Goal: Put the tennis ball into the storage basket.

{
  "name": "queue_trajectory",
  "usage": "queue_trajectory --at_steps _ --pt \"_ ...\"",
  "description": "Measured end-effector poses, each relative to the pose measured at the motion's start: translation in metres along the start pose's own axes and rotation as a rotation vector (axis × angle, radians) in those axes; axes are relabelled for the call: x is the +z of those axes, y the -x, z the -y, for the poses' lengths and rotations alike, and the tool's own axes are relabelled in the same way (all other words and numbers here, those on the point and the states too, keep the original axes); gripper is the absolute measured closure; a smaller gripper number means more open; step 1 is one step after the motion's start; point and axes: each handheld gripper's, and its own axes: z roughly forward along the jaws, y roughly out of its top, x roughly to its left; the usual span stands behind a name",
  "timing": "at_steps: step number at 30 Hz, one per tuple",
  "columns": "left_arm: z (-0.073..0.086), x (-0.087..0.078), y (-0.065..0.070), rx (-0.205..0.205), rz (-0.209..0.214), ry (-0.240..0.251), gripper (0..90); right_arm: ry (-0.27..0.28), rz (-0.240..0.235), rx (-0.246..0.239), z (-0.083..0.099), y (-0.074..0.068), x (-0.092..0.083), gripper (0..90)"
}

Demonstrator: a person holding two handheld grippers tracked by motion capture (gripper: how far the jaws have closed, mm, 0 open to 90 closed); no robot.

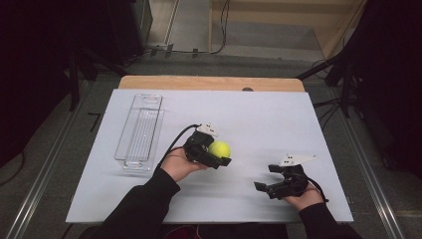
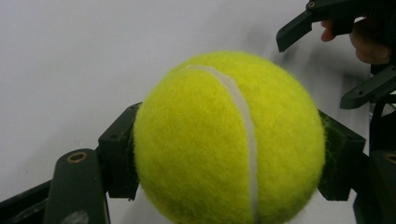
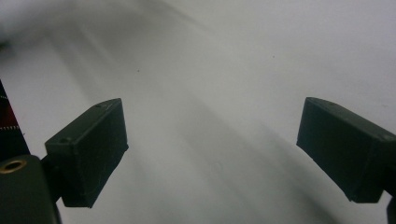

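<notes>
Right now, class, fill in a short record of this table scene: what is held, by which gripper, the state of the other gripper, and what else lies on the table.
held thing: tennis ball
holder: left gripper, jaws shut on the ball's two sides
other gripper: right gripper, jaws open, nothing between them, over bare table
other items: clear plastic tray, at the table's left
surface: white table

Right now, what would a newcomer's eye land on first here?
The yellow tennis ball, bright against the white table, clamped in the left gripper near the middle. In the left gripper view the ball sits squeezed between both jaws. Next, the right gripper at the near right, jaws open with nothing between them, and the clear tray at the far left.
</notes>
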Motion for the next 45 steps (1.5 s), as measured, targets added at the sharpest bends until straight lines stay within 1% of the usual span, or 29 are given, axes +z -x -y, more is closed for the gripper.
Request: queue_trajectory --at_steps 3,5,9,10,12,14,15,23,27,33,35,36,38,41,42,43,45 --pt "-0.004 -0.005 -0.001 0.008 -0.007 -0.008 26.0 0.0 -0.001 0.0 0.0 0.0 0.0 6.8" --pt "-0.006 -0.009 -0.001 0.002 0.002 0.0 26.0 -0.001 -0.002 -0.002 0.0 0.0 0.0 6.8" --pt "-0.011 -0.017 -0.001 0.001 0.003 0.006 26.0 0.002 -0.004 -0.001 0.0 0.0 0.0 6.8" --pt "-0.013 -0.019 -0.001 0.004 0.001 0.007 26.0 0.001 -0.002 -0.002 0.0 0.0 0.0 6.8" --pt "-0.016 -0.024 0.0 -0.001 0.0 0.025 26.0 0.001 -0.001 0.0 0.0 0.0 0.0 6.8" --pt "-0.017 -0.026 0.0 0.005 -0.002 0.028 26.0 0.001 0.0 -0.001 0.0 0.0 0.0 6.8" --pt "-0.018 -0.026 0.0 0.007 -0.009 0.024 26.0 0.0 0.0 -0.001 0.0 0.0 0.0 6.8" --pt "-0.017 -0.028 -0.003 -0.005 -0.006 0.018 26.0 0.002 0.001 -0.001 0.0 0.0 0.0 6.8" --pt "-0.017 -0.03 -0.006 -0.014 -0.018 0.025 26.0 0.003 0.001 -0.001 0.0 0.0 -0.001 6.8" --pt "-0.015 -0.034 -0.01 -0.029 -0.024 0.032 26.0 0.004 0.002 0.0 0.0 0.0 -0.001 6.8" --pt "-0.015 -0.035 -0.011 -0.029 -0.026 0.03 26.0 0.005 0.002 -0.002 0.0 0.0 -0.001 6.8" --pt "-0.015 -0.036 -0.011 -0.033 -0.032 0.033 26.1 0.005 0.002 -0.001 0.0 0.0 -0.001 6.8" --pt "-0.015 -0.037 -0.012 -0.026 -0.045 0.037 26.1 0.004 0.002 -0.001 0.0 0.001 -0.001 6.8" --pt "-0.015 -0.039 -0.013 -0.028 -0.048 0.035 26.1 0.004 0.002 0.0 0.0 0.001 -0.001 6.8" --pt "-0.015 -0.039 -0.013 -0.036 -0.049 0.039 26.1 0.005 0.002 0.0 0.0 0.001 -0.001 6.8" --pt "-0.015 -0.04 -0.014 -0.03 -0.051 0.038 26.1 0.005 0.002 0.001 0.0 0.001 -0.001 6.8" --pt "-0.015 -0.042 -0.016 -0.031 -0.053 0.039 26.2 0.005 0.002 0.0 0.0 0.001 -0.001 6.8"
